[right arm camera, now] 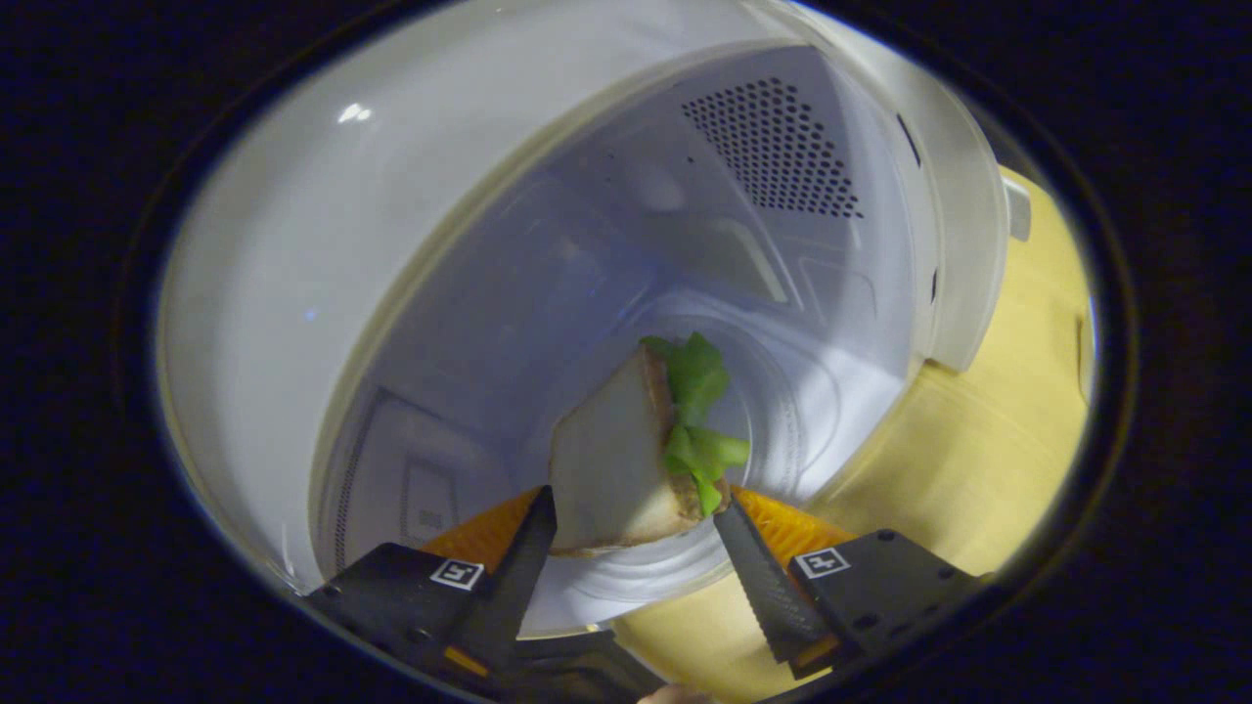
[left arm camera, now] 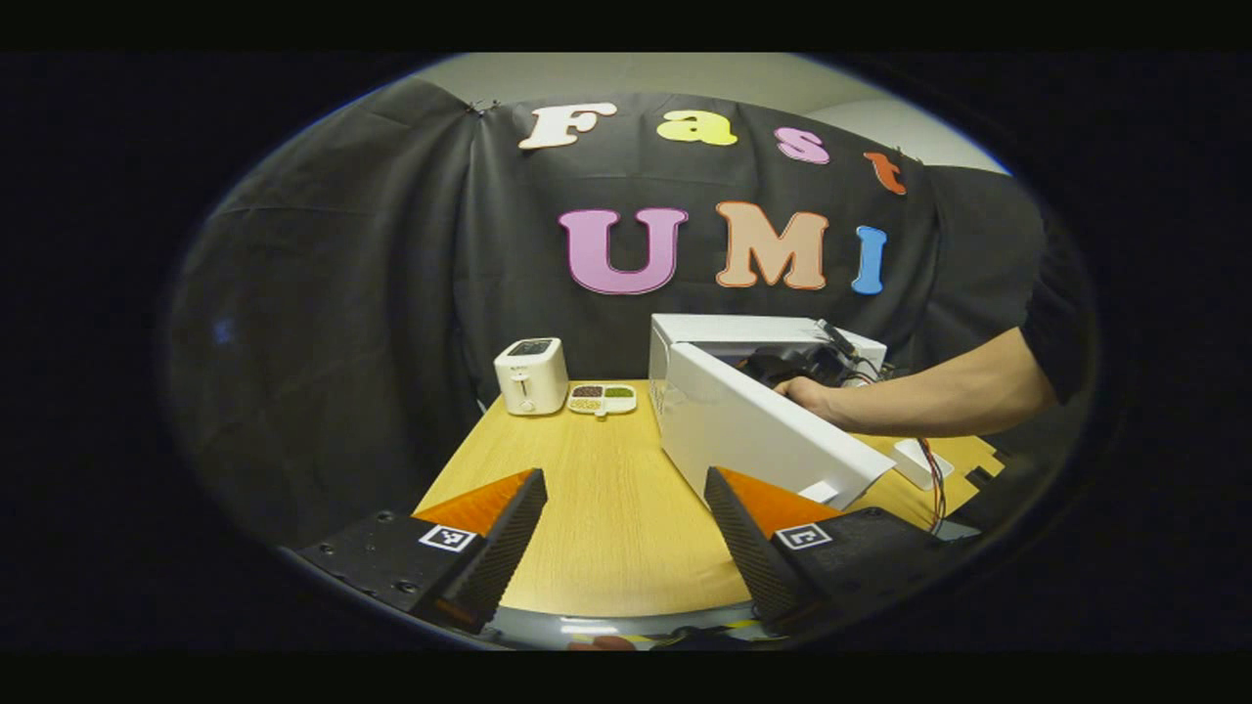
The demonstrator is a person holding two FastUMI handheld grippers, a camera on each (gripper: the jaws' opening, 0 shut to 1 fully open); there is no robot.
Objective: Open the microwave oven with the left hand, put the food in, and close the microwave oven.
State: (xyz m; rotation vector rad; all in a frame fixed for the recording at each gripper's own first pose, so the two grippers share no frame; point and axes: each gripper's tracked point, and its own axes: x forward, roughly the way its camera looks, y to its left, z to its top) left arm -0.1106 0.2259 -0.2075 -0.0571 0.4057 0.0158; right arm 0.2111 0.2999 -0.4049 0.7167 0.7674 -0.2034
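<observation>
The white microwave [left arm camera: 685, 337] stands on the wooden table with its door [left arm camera: 763, 430] swung open toward me. My left gripper [left arm camera: 624, 489] hovers open over the table in front of the door, holding nothing. A bare forearm [left arm camera: 929, 401] reaches into the oven from the right. In the right gripper view, a triangular sandwich [right arm camera: 616, 469] with green lettuce rests tilted on the glass turntable [right arm camera: 782, 430] inside the cavity. My right gripper [right arm camera: 634, 508] stands open around it, fingers spread wide, and a small gap shows beside the right finger.
A white toaster [left arm camera: 531, 376] and a small divided dish [left arm camera: 603, 398] of beans sit at the table's far end, left of the microwave. Wires [left arm camera: 934, 479] trail down by the oven's right side. The perforated cavity wall [right arm camera: 773, 147] is close.
</observation>
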